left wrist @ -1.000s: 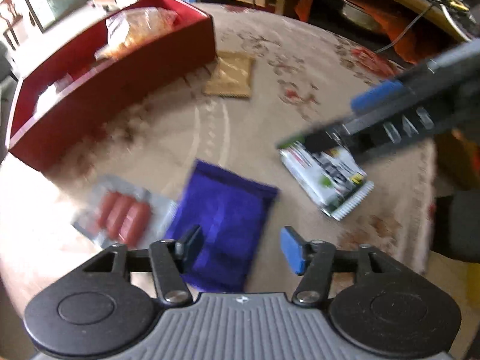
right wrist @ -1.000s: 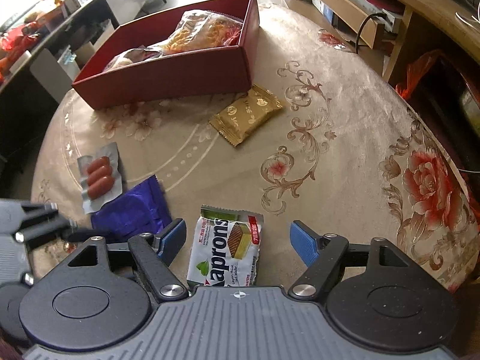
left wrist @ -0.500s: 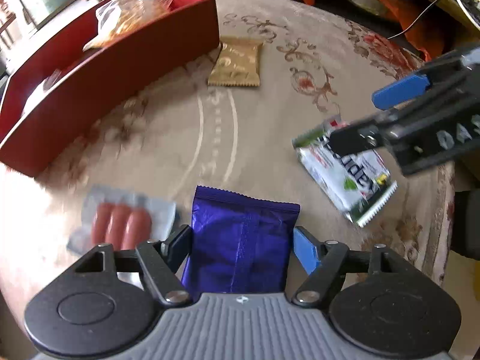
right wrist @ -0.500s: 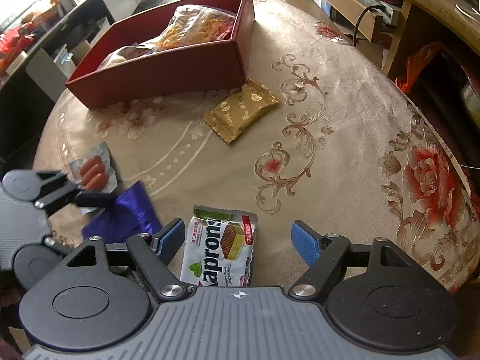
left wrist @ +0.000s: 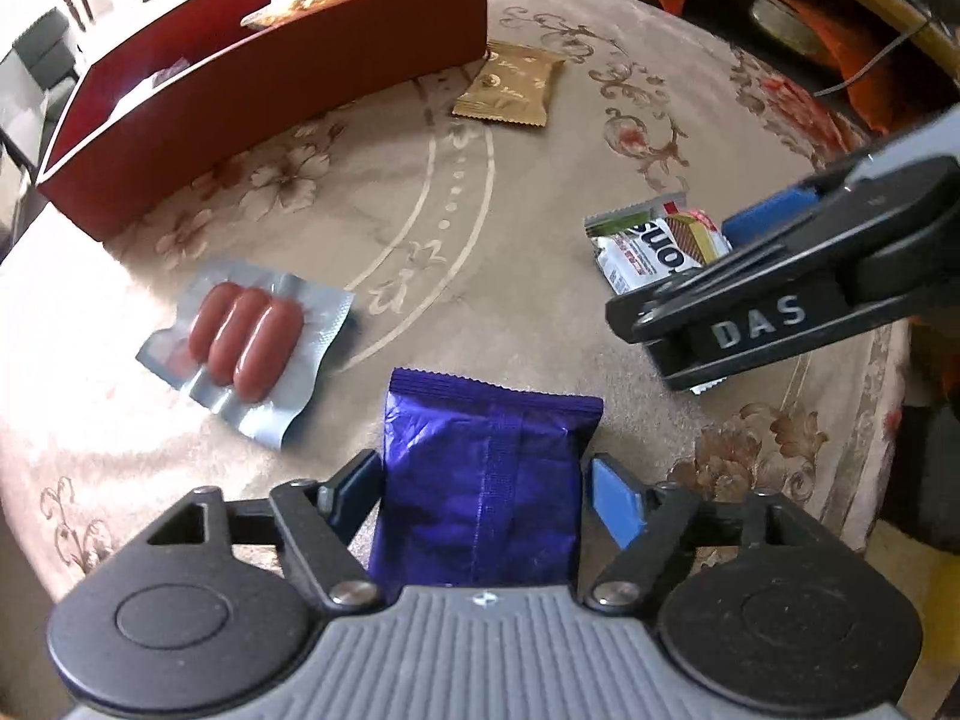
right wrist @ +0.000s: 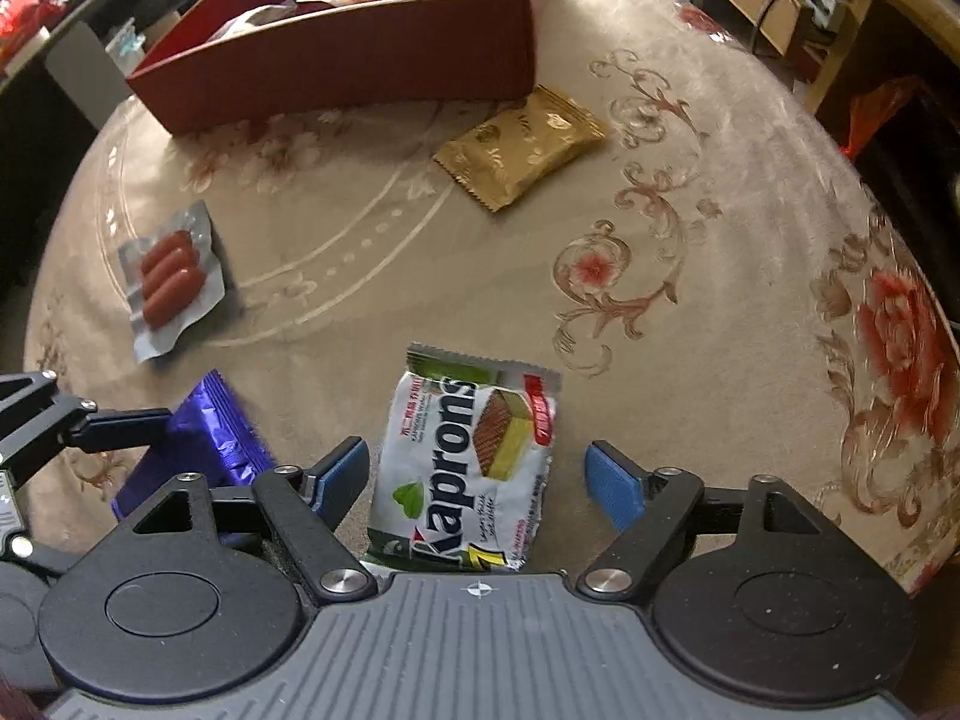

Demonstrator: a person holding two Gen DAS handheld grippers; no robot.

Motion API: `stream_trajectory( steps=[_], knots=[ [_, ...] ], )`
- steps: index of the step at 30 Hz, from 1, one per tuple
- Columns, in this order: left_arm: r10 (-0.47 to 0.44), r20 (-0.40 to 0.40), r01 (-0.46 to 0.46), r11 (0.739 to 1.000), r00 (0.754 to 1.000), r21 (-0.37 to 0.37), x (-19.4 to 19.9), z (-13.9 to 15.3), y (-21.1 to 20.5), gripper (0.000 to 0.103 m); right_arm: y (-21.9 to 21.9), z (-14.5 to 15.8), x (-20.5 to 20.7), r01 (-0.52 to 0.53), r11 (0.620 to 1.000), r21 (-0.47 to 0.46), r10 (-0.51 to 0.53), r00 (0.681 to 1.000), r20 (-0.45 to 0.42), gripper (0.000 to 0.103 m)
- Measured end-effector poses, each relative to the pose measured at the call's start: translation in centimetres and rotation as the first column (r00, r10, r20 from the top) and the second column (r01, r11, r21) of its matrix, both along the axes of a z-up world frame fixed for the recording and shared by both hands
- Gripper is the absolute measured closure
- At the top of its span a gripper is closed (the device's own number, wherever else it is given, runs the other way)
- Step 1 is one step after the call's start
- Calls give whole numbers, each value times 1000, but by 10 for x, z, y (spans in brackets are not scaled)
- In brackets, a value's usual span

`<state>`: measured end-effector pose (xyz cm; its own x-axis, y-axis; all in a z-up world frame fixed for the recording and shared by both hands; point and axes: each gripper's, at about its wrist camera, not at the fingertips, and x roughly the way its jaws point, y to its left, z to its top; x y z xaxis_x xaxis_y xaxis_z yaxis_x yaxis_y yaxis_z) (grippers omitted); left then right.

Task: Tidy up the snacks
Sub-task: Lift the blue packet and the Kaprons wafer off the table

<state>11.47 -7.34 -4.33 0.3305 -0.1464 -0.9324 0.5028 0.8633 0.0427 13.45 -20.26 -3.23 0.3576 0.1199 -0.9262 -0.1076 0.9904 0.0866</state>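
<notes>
A purple snack packet (left wrist: 480, 468) lies flat on the patterned tablecloth, and my left gripper (left wrist: 483, 492) straddles it from above. Its jaws are opening, and the blue pad on the right stands just clear of the wrapper. A white and green Kaprons wafer packet (right wrist: 468, 456) lies between the fingers of my right gripper (right wrist: 477, 480). Those jaws are also opening, with a gap on each side. The two packets lie side by side, so each gripper shows in the other's view. A sausage pack (left wrist: 246, 342) and a gold packet (left wrist: 510, 90) lie loose further off.
A red box (right wrist: 360, 66) stands at the far side of the round table, holding clear bags of snacks. The gold packet (right wrist: 522, 144) lies just in front of its right corner. The table edge (right wrist: 924, 546) curves close on the right. Furniture and shelves surround the table.
Both grippers have come down closer to their packets. The left jaws have spread from narrow to wide and now straddle the purple packet. The right jaws widened slightly.
</notes>
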Motion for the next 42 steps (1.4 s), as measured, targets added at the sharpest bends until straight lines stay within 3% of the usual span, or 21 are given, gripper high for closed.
stream_trajectory(
  steps=[6,9,10,15,18,20,22,35,42],
  knots=[
    [25,-6,-25,1000,1000,-7,3,-3,7,12,6,-3,-1,-16,999,-29,16,1000,7,13],
    [25,2,-25,1000,1000,-15,1,-3,9,12,7,-6,-2,-12,998,-60,12,1000,3,7],
    [20,3,-20,1000,1000,-17,0,-3,9,12,8,-8,-1,-11,998,-68,11,1000,-7,0],
    [23,2,-23,999,1000,-30,-1,-2,11,13,12,-13,-2,-3,996,-94,2,1000,-11,0],
    [28,6,-28,999,1000,-27,-2,1,10,23,11,-8,-9,8,993,-114,-5,1000,20,14],
    [33,11,-33,999,999,-28,-3,3,10,33,9,-4,-16,15,993,-115,-11,999,42,31],
    [37,10,-37,999,999,-38,-3,5,11,38,7,-1,-21,28,993,-114,-22,998,52,38],
    [122,23,-119,987,992,-108,-2,19,21,40,16,12,-28,13,996,-86,-5,996,93,39],
    [147,53,-141,984,988,-109,2,25,17,40,14,16,-29,16,996,-88,-7,994,109,39]
  ],
)
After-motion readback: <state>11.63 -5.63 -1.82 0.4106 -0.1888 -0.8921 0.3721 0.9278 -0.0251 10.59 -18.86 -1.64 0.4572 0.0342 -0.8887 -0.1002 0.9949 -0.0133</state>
